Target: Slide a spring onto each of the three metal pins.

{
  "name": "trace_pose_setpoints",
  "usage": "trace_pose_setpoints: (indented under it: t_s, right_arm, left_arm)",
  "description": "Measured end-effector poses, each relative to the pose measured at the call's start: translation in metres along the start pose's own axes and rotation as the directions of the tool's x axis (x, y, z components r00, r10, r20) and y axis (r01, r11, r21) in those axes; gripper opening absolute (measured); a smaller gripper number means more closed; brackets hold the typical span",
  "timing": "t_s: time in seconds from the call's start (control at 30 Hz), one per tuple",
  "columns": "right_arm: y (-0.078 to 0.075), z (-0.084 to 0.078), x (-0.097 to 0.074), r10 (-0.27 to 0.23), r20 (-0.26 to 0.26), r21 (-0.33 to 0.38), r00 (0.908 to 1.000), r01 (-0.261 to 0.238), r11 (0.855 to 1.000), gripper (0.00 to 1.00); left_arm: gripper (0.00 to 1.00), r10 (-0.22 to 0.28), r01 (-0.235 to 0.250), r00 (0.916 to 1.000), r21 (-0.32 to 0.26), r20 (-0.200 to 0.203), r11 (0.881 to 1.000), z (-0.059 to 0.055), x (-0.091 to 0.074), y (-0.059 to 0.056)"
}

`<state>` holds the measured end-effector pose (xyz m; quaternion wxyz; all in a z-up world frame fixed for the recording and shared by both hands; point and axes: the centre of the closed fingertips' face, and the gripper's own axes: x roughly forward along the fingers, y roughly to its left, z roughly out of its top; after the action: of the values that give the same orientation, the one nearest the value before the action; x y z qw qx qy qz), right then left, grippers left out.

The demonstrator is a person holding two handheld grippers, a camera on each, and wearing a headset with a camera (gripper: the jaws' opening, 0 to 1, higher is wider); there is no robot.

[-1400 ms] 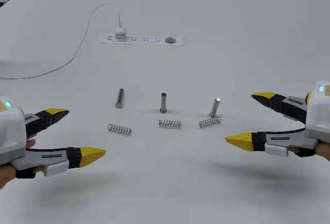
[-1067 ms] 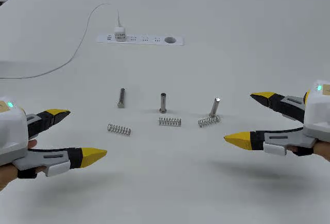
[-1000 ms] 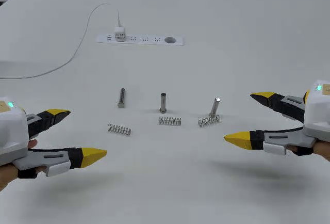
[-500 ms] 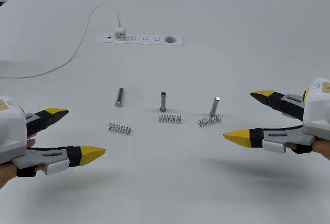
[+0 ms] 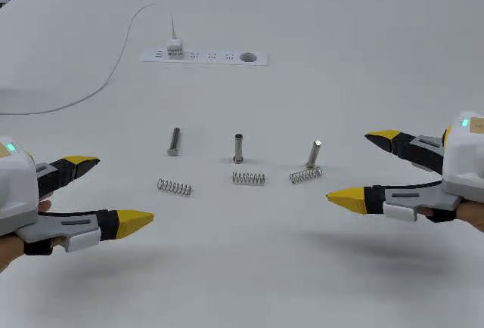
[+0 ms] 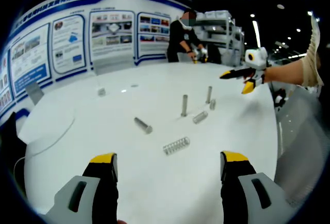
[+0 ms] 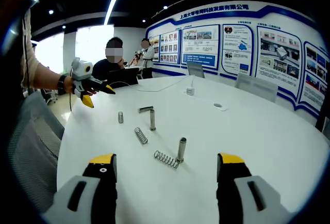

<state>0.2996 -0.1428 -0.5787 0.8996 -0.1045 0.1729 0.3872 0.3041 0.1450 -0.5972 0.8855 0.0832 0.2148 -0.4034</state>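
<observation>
Left gripper (image 5: pixel 121 190) and right gripper (image 5: pixel 349 166) hover, fingers spread and empty. Between them on the surface (image 5: pixel 355 63) lie left spring (image 5: pixel 174 187), middle spring (image 5: pixel 249 179) and right spring (image 5: pixel 305 175), the last touching the upright right pin (image 5: pixel 314 154). The left gripper view shows the left pin (image 6: pixel 143 125) lying flat.

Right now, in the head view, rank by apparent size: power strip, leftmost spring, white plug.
1. power strip
2. leftmost spring
3. white plug; farther from the camera, so true size unsure.
</observation>
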Motion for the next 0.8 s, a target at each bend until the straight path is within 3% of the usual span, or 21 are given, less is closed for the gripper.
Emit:
trace_pose_setpoints:
  t_s: [0.8]
  right_arm:
    - [-0.0002,0.0016,0.0011,-0.006,0.006,0.003,1.0000,0.006,1.000,0.80]
  left_arm:
    - [0.83,-0.004,0.004,1.0000,-0.003,0.002,1.000,0.0037,0.0033,0.0023]
